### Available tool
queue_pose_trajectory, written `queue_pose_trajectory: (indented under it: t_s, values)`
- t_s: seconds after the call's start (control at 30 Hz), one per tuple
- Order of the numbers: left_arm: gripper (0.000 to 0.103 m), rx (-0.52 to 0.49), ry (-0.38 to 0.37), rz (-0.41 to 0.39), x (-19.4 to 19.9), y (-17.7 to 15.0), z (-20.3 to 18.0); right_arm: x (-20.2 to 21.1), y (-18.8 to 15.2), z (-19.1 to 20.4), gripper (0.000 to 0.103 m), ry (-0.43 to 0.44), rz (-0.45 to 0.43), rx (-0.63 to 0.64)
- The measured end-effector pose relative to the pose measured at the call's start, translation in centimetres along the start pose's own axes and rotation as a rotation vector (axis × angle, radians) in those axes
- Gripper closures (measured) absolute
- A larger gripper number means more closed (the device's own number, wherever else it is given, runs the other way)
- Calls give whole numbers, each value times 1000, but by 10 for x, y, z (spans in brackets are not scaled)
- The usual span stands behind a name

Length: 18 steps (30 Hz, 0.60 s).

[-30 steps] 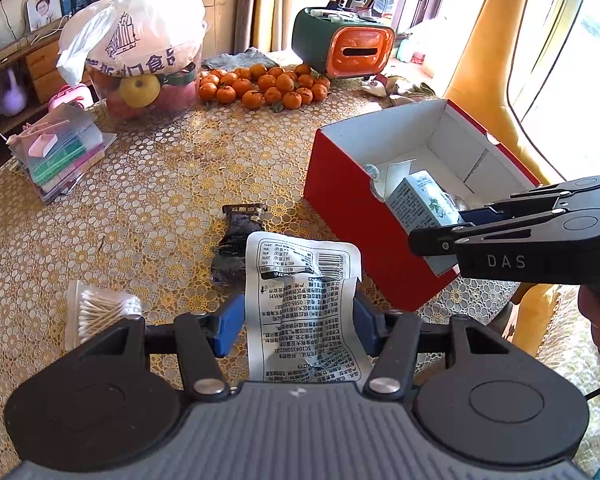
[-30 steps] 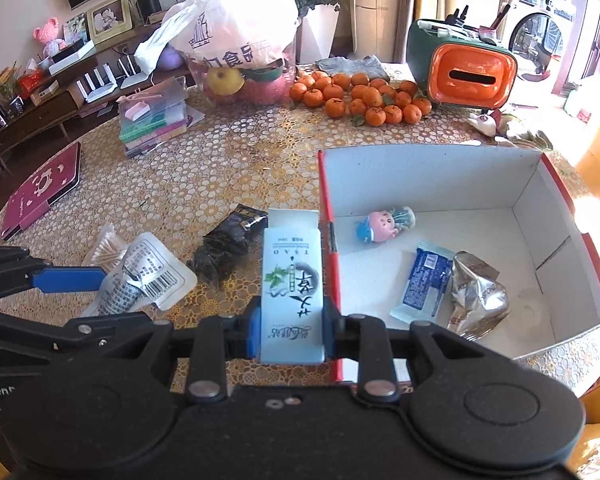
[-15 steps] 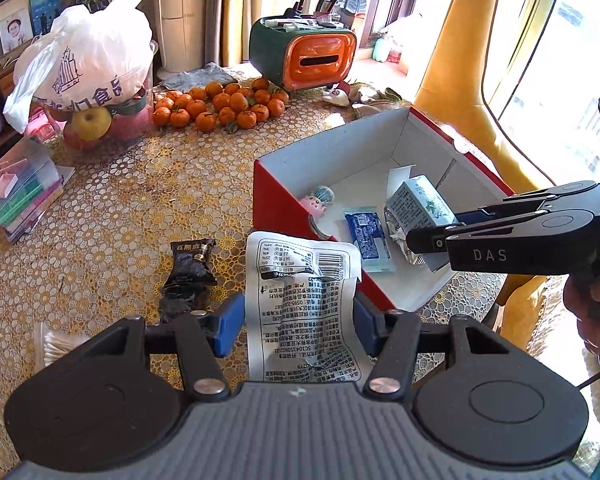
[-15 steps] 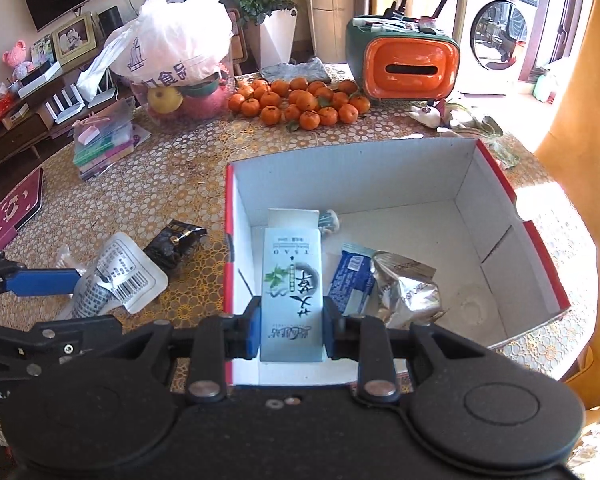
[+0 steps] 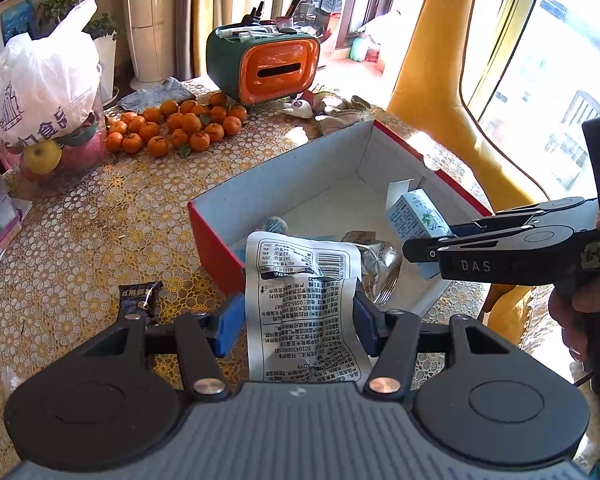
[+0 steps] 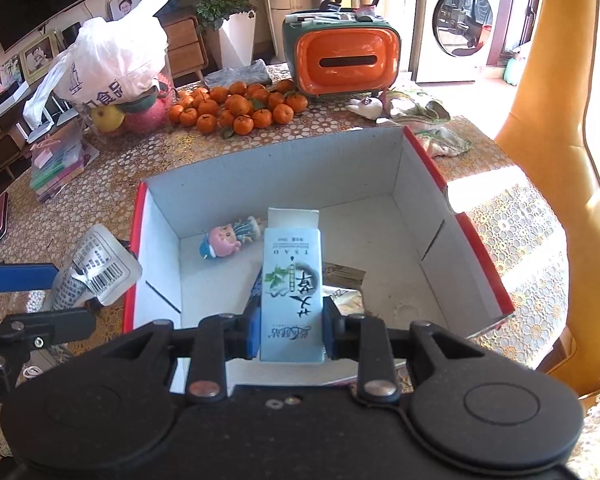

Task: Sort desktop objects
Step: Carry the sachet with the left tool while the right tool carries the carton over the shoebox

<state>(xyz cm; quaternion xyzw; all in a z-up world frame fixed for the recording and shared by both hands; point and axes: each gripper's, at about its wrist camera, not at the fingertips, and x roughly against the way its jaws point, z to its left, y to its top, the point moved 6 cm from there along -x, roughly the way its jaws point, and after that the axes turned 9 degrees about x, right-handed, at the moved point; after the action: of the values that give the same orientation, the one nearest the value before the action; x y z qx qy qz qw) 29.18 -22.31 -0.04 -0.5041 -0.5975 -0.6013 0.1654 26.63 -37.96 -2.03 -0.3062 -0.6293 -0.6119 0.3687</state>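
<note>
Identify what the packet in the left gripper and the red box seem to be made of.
Packet: apparently thin glossy plastic film, shown by glare and wrinkles. Red box: likely cardboard, red outside, matte white inside, with folded flaps and creases.
</note>
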Motion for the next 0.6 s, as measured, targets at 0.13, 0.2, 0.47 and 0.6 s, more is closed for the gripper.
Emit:
queue_pose_trajectory:
  t_s: [0.13, 0.2, 0.47, 0.6]
  values:
    - [47, -12, -13, 5, -11, 9, -14, -5, 1, -16, 75, -10, 7, -15]
    - [47, -15, -16, 11, -18, 12, -19, -8, 2, -22, 75, -15, 13, -17]
    - [47, -19, -15, 36, -48, 19, -31, -25, 4, -47, 75, -29, 33, -32]
    - [47, -15, -4, 45, -62, 22, -32, -36, 4, -57, 75, -32, 49, -32]
